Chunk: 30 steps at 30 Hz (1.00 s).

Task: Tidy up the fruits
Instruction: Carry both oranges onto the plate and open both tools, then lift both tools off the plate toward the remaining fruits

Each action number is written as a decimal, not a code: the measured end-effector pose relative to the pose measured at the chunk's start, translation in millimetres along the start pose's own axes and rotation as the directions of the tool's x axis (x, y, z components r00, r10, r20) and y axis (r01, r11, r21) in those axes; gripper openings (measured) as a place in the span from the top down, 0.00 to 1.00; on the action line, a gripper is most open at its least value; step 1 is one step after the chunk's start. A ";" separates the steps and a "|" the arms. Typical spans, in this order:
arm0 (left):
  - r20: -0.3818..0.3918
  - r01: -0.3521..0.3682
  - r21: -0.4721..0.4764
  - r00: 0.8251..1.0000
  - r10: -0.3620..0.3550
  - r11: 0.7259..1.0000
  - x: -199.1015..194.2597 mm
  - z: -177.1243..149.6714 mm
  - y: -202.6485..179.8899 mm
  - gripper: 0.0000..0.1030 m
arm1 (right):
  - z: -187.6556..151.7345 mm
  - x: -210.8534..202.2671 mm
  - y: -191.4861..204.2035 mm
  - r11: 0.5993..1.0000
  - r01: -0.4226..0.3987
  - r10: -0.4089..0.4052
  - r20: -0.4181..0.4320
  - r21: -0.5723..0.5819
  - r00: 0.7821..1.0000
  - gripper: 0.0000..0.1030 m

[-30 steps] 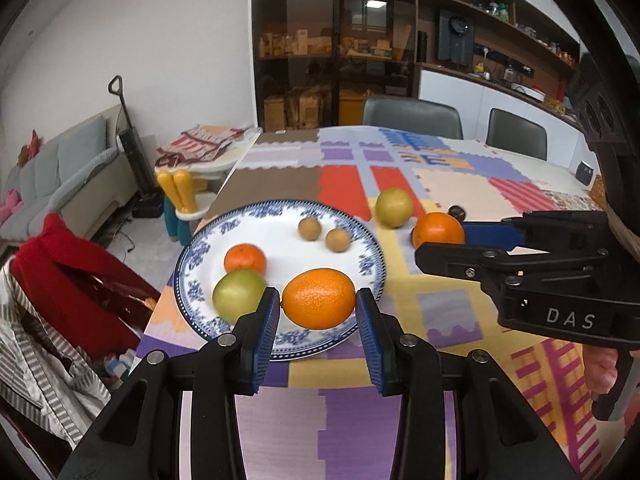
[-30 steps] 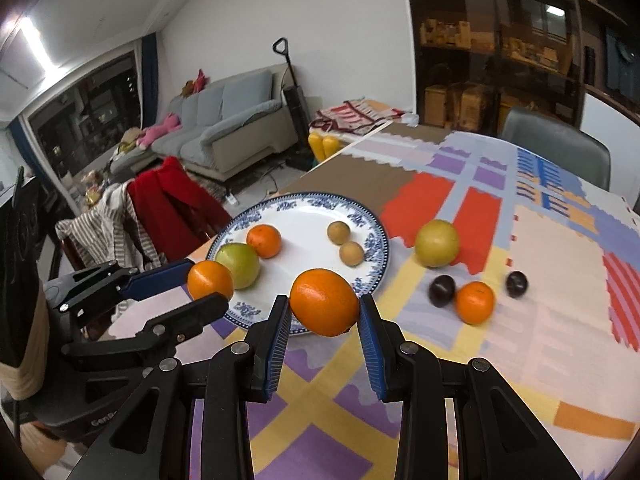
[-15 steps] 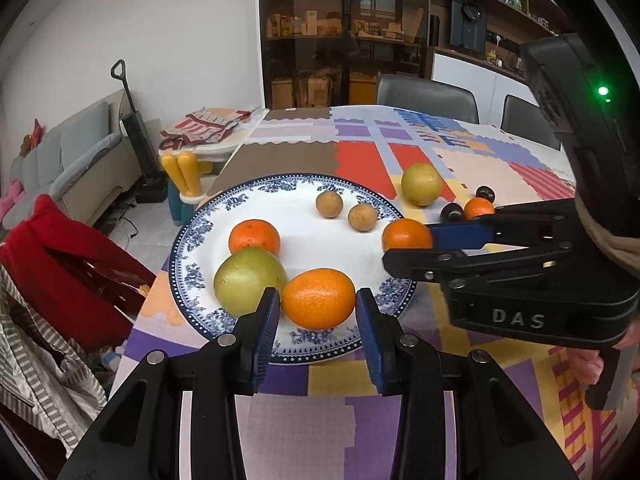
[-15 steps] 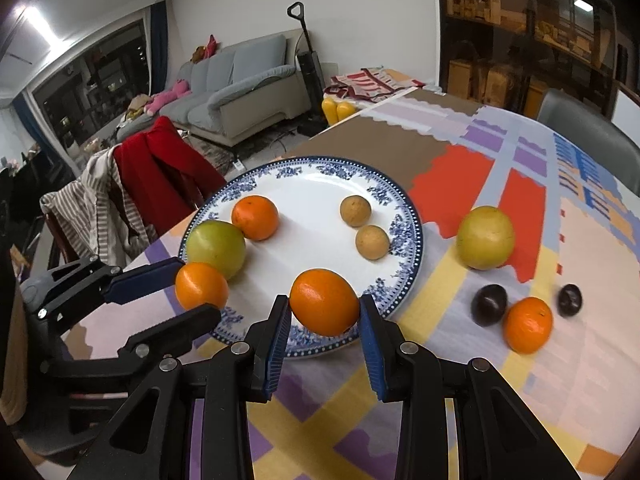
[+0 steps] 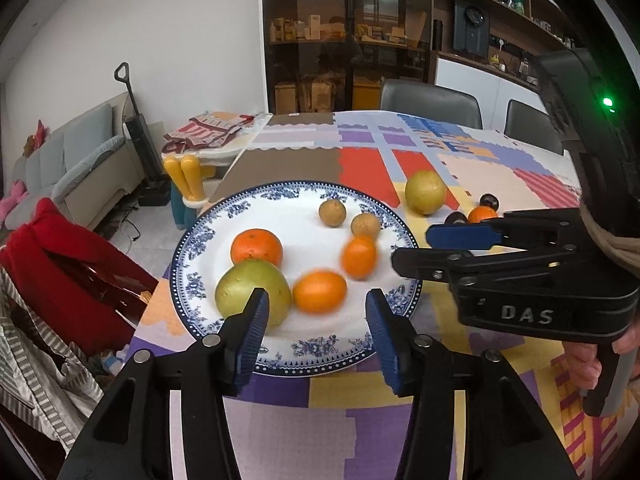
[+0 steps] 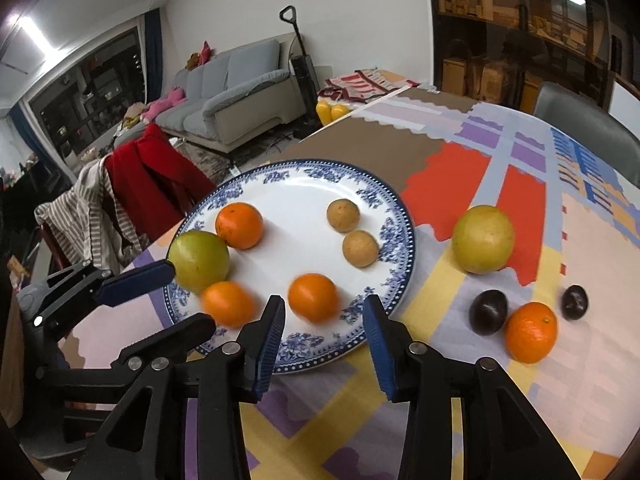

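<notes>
glossy glazed plate [image 6: 394, 216], matt cloth [image 6: 460, 168]

Two oranges on the plate [image 5: 200, 236] are smeared with blur: one [image 5: 319, 291] low in the frame's middle, another [image 5: 359, 257] just above and right of it. At right, the right tool [image 5: 424, 246] hides part of a dark fruit [image 5: 456, 218] and an orange [image 5: 482, 213] on the desk [image 5: 280, 420].

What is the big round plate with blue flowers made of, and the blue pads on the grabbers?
The white round plate with blue floral rim looks like glazed ceramic: glossy, reflecting light. The ribbed blue pads on the right gripper look like matte rubber or soft plastic; I can't tell which.
</notes>
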<state>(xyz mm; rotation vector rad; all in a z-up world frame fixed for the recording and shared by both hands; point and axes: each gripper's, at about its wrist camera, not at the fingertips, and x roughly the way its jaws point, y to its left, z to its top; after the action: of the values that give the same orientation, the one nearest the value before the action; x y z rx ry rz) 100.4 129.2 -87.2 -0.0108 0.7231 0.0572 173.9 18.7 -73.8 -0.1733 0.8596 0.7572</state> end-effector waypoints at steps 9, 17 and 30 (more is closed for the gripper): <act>0.040 0.021 -0.005 0.999 -0.020 1.000 -30.2 9.3 -9.2 0.47 | -11.8 -46.4 -3.0 0.998 0.028 -0.031 0.075 0.051 0.997 0.60; 0.091 0.049 0.040 0.994 -0.053 0.998 -62.8 19.7 -34.6 0.41 | -26.6 -99.1 -5.6 0.993 0.094 -0.103 0.150 0.066 0.983 0.51; 0.147 0.094 0.124 0.983 -0.111 0.988 -89.5 32.9 -72.6 0.36 | -44.1 -158.4 -23.7 0.977 0.167 -0.194 0.233 0.133 0.953 0.51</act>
<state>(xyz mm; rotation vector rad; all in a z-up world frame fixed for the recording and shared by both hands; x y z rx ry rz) 59.2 53.4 -4.0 0.0672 0.5702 -0.0823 96.7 -101.8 10.6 -0.0555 0.6388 0.5434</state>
